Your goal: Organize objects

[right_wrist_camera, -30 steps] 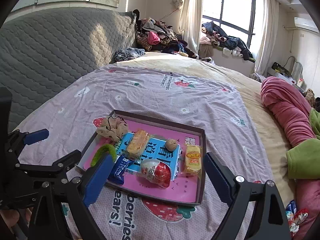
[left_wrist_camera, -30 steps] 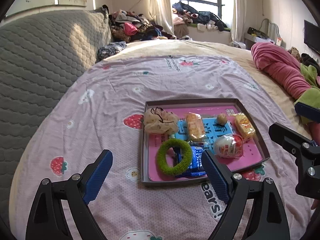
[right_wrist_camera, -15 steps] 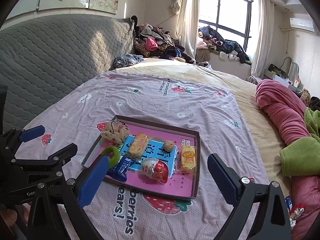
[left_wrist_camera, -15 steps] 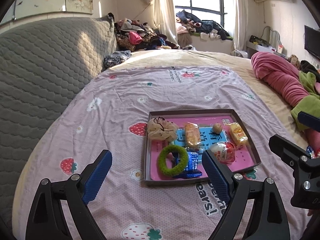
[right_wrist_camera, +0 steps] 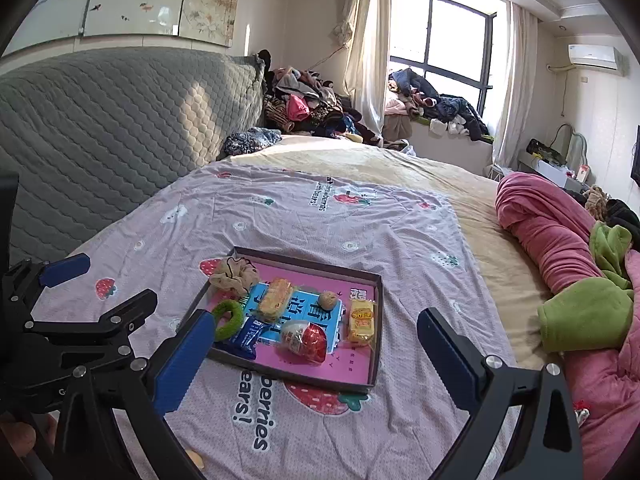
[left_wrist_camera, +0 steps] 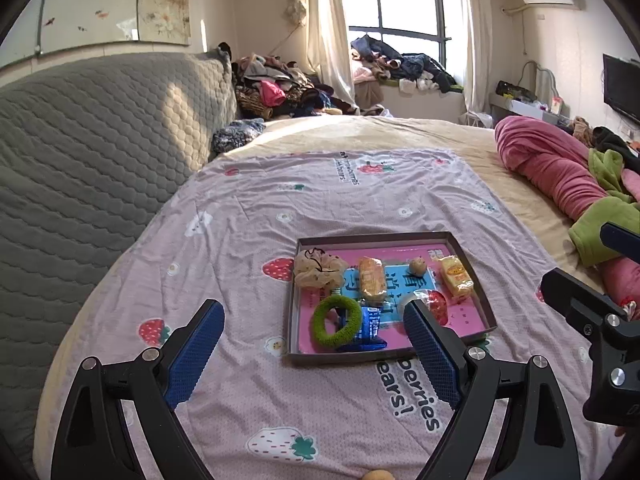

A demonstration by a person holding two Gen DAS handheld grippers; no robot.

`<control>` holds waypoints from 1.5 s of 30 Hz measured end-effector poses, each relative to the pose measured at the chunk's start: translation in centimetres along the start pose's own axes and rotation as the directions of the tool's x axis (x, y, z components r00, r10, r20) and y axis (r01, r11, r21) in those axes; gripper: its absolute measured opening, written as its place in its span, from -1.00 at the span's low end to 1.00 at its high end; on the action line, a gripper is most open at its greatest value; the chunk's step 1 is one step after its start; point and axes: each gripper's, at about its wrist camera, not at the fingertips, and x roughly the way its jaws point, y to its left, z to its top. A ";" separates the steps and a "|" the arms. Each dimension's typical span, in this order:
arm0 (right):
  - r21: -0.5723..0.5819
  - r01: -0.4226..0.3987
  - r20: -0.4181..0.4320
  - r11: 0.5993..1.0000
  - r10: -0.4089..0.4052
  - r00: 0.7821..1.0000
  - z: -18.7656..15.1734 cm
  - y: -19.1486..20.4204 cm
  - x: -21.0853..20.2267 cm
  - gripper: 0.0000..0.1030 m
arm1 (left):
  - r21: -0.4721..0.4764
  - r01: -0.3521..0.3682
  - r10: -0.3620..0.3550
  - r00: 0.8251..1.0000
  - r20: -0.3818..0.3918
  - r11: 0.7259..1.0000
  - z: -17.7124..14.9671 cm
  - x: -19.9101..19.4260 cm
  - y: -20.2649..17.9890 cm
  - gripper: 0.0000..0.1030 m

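A shallow dark box (left_wrist_camera: 390, 236) (right_wrist_camera: 308, 265) with a pink floor lies on the strawberry-print bedsheet. In it are a green scrunchie (left_wrist_camera: 337, 320) (right_wrist_camera: 228, 319), a beige scrunchie (left_wrist_camera: 318, 270), a bread packet (left_wrist_camera: 372, 286), a blue packet (right_wrist_camera: 246, 334), a red-and-white egg (right_wrist_camera: 306, 342), a small brown ball (left_wrist_camera: 418, 267) and a yellow snack (right_wrist_camera: 362, 320). My left gripper (left_wrist_camera: 312, 312) hovers open above the box's near left side, empty. My right gripper (right_wrist_camera: 318, 318) hangs above the near edge, its jaws opening with nothing between them.
A grey quilted headboard (left_wrist_camera: 100, 152) rises on the left. A rolled pink blanket (right_wrist_camera: 552, 232) and a green garment (right_wrist_camera: 584, 316) lie on the right. Clothes are piled by the window (left_wrist_camera: 288, 96). A small tan object (left_wrist_camera: 376, 475) sits at the sheet's near edge.
Both grippers have drawn back and up from the box, which now looks smaller and farther off. The right jaws have spread wider. Items in the box have not moved.
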 end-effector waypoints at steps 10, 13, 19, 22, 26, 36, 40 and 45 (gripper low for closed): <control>0.005 0.011 0.031 1.000 -0.011 0.999 -0.6 -0.3 -3.7 0.98 | 0.004 0.007 -0.007 1.000 0.023 1.000 -0.9 -3.3 -0.6 0.78; 0.007 0.014 0.034 1.000 -0.014 0.999 -0.9 -0.3 -4.5 0.98 | 0.010 -0.001 0.000 1.000 0.028 1.000 -1.5 -4.2 -0.8 0.78; 0.014 0.009 0.028 1.000 -0.010 1.000 -1.8 -0.3 -5.4 0.98 | -0.015 -0.002 0.003 1.000 0.017 1.000 -2.8 -5.1 -0.4 0.78; 0.021 0.006 0.023 1.000 -0.007 1.000 -2.5 -0.2 -5.8 0.98 | -0.004 -0.007 0.007 1.000 0.008 1.000 -3.5 -5.4 -0.4 0.78; 0.029 0.000 0.020 1.000 0.000 1.000 -3.3 -0.2 -6.2 0.98 | -0.005 -0.007 0.007 1.000 0.006 1.000 -4.0 -5.8 -0.6 0.78; 0.030 -0.009 0.036 1.000 0.008 0.999 -4.6 -0.1 -8.0 0.98 | -0.001 0.008 -0.008 1.000 0.016 1.000 -5.3 -7.2 -1.0 0.78; 0.025 -0.010 0.037 1.000 0.009 0.999 -4.9 0.1 -8.4 0.98 | -0.002 0.014 -0.014 1.000 0.014 1.000 -5.7 -7.4 -1.0 0.78; 0.029 -0.013 0.030 1.000 0.012 0.999 -5.6 0.1 -8.5 0.98 | -0.004 0.016 -0.016 1.000 0.010 1.000 -6.2 -7.5 -1.1 0.78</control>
